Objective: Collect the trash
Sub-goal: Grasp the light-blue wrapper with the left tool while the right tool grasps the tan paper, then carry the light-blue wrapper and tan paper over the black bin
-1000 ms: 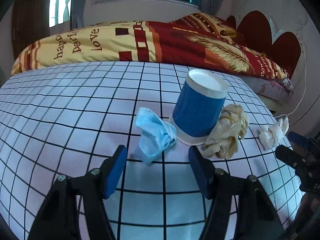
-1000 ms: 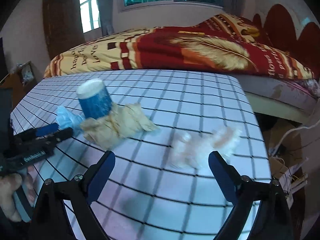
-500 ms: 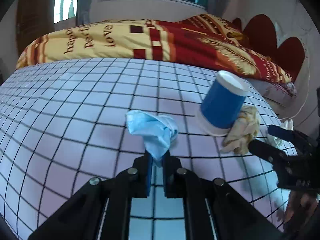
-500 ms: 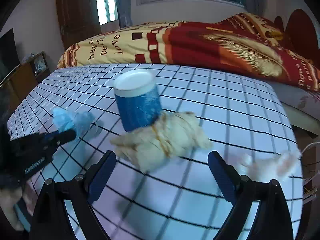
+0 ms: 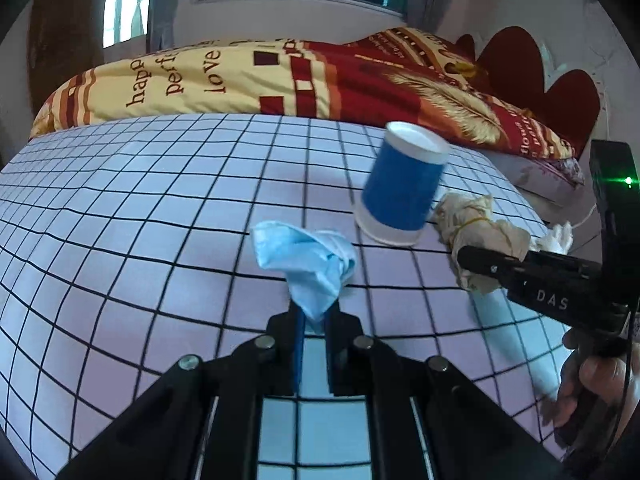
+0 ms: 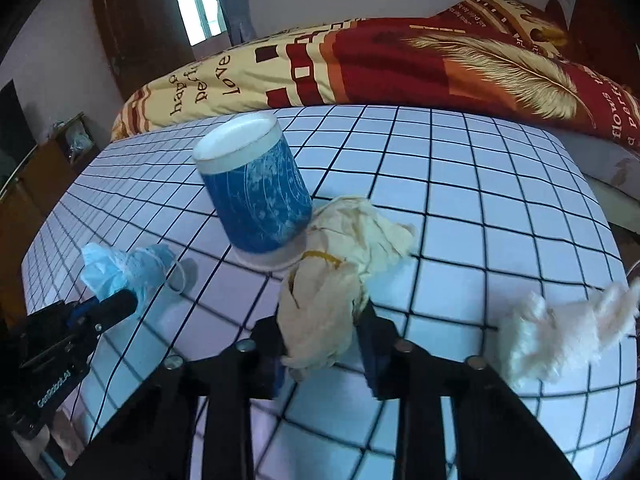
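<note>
My left gripper (image 5: pixel 314 316) is shut on the lower tip of a crumpled light-blue face mask (image 5: pixel 308 260), which rests on the checked tablecloth (image 5: pixel 160 200). Just right of the mask, a blue paper cup (image 5: pixel 404 188) stands upside down. In the right wrist view, a beige crumpled wad with a rubber band (image 6: pixel 340 256) lies against the cup (image 6: pixel 256 192). My right gripper (image 6: pixel 320 332) is closing on the wad's near end, and both pads touch it. The left gripper (image 6: pixel 124 304) and the mask (image 6: pixel 120 268) show at the left of this view.
A crumpled white tissue (image 6: pixel 560 328) lies near the table's right edge. A bed with a red and yellow blanket (image 6: pixel 400 60) runs along the far side. A hand (image 5: pixel 592 380) holds the right gripper's handle. A dark cabinet (image 6: pixel 48 168) stands at the far left.
My left gripper closed on the blue mask. My right gripper swung left from the white tissue to the beige wad, and its wide jaws came in onto it.
</note>
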`<state>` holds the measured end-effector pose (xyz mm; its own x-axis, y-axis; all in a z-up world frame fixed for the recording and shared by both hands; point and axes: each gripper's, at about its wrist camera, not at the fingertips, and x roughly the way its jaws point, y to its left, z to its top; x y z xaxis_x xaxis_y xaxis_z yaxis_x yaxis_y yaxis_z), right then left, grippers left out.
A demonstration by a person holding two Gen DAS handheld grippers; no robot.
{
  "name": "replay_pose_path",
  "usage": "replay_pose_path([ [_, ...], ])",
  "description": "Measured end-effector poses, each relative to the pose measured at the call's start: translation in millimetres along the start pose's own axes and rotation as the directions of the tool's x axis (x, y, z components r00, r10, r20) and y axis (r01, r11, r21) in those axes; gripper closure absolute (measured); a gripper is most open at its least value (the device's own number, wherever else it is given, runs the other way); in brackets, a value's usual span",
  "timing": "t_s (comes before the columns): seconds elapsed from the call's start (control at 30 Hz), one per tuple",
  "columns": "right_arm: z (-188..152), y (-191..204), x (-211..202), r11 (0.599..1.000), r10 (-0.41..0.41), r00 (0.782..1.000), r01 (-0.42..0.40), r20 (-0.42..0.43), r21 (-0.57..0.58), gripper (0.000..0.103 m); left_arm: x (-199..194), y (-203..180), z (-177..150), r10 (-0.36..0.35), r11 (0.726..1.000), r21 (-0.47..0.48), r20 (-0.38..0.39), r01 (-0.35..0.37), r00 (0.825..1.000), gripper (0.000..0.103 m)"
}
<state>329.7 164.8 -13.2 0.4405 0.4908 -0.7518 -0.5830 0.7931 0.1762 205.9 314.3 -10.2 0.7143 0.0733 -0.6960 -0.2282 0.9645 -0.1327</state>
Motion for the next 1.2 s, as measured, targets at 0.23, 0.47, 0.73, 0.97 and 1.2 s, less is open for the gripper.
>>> replay_pose_path([
  [0.23,-21.7,1.4,-52.1,0.998,-0.027,0.997,0.031,0.074,-0.049,0.077,-22.3,-25.7,-14.5,-0.020,0.999,0.041,0.018,0.019,1.000,0.093],
  [0.47,-50.4,-4.2,-104.9,0.997,-0.047,0.992,0.054,0.121,-0.056,0.077,-46.4,-49.1,-29.0,-0.042,0.997,0.073,0.032,0.039,0.999,0.093],
  [0.73,-88.0,-18.7,-150.3,0.996,-0.083,0.986,0.088,0.145,-0.025,0.077,-75.2,-83.7,-51.3,-0.081,0.990,0.117,0.048,0.075,0.996,0.093],
  [0.97,-120.1,-27.2,-187.0,0.993,-0.118,0.980,0.119,0.163,0.001,0.077,-94.4,-112.5,-67.7,-0.118,0.981,0.160,0.053,0.109,0.992,0.093],
  [1.2,-149.9,-47.1,-226.8,0.986,-0.167,0.968,0.159,0.188,0.056,0.077,-107.4,-146.1,-78.0,-0.171,0.965,0.212,0.053,0.156,0.984,0.093],
])
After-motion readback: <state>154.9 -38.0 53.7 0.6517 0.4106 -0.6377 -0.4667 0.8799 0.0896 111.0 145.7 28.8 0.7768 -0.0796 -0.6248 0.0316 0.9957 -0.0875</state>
